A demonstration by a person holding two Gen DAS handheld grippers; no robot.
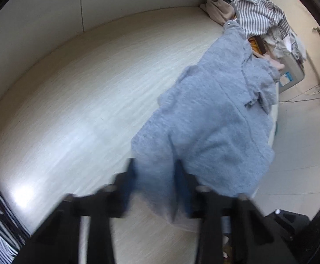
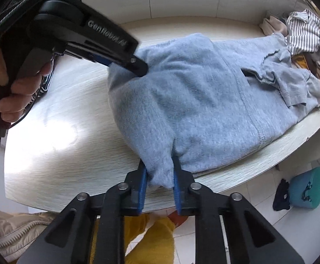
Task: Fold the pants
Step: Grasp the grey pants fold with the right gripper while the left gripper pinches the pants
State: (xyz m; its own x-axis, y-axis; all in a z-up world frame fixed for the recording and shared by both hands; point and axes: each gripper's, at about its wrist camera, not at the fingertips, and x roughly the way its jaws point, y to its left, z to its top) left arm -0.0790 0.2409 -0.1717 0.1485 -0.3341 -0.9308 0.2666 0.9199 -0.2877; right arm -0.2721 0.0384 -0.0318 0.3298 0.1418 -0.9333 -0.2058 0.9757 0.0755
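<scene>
Grey sweatpants [image 1: 215, 114] lie spread on a pale wood-grain table [image 1: 72, 92], one end reaching toward a clothes pile. In the blurred left wrist view, my left gripper [image 1: 156, 176] is shut on the near end of the pants, with cloth bunched between its blue pads. From the right wrist view the pants [image 2: 193, 92] lie across the table [image 2: 56, 136]. My right gripper [image 2: 160, 176] pinches a fold of them at the table's front edge. The left gripper [image 2: 138, 66], held by a hand [image 2: 17, 92], bites the far corner of the same end.
A pile with a striped shirt [image 1: 256, 11] [image 2: 309, 33] and beige cloth sits at the table's far end. On the floor are a teal basket [image 2: 307, 189], a beige jacket [image 2: 12, 231] and a grey box [image 1: 291, 72]. Yellow cloth [image 2: 151, 237] shows below the table edge.
</scene>
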